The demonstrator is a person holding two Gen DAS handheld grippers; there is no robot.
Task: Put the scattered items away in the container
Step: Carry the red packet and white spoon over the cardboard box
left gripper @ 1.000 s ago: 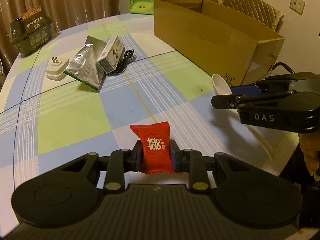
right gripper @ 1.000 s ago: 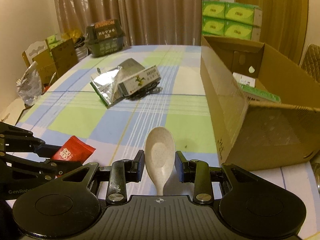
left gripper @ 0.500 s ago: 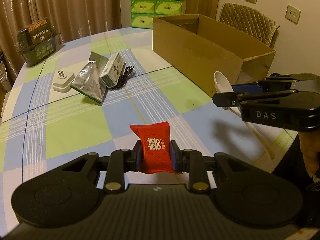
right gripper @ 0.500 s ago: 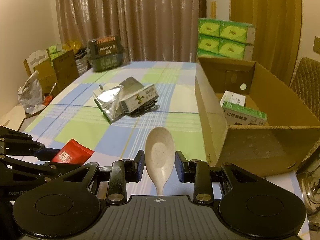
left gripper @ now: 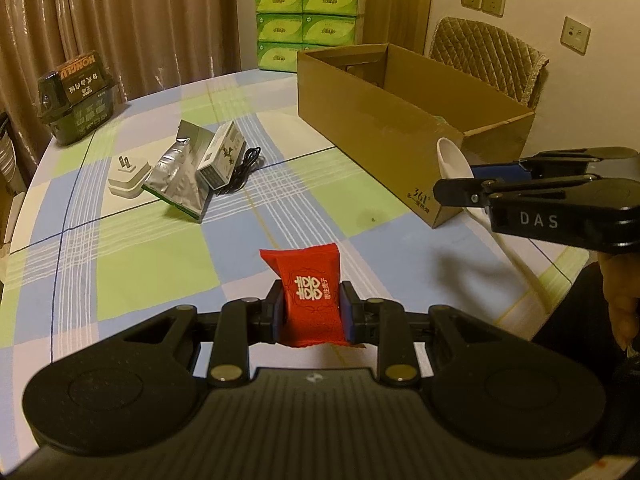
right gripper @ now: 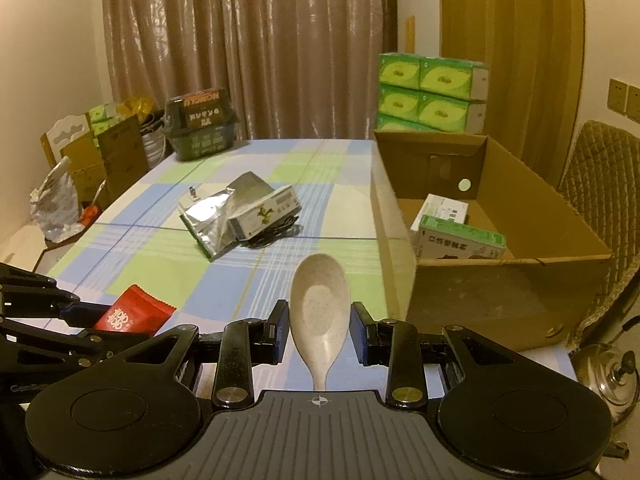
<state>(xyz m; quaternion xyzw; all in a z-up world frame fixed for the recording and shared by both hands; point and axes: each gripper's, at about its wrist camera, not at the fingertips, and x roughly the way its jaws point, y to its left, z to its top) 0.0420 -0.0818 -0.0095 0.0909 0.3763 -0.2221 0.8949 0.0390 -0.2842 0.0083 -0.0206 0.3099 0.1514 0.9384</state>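
1. Left claw (left gripper: 311,311) is clamped on a red packet (left gripper: 308,295), a glossy pouch with white double-happiness characters and crimped ends, standing upright between my pads above the desk (left gripper: 152,252).
2. Right claw (right gripper: 319,330) grips a pale speckled spoon (right gripper: 318,308) by the sides of its bowl, hollow facing me, handle running back toward the claw body.
3. Ahead and to the right of my right claw sits the open cardboard box (right gripper: 500,280), with a green-and-white carton (right gripper: 460,240) and a white box (right gripper: 442,208) inside.
4. Farther ahead of both claws, a silver foil bag (left gripper: 180,176), a small green-printed carton (left gripper: 222,152), a black cable (left gripper: 244,168) and a white plug adapter (left gripper: 128,176) lie clustered on the desk.
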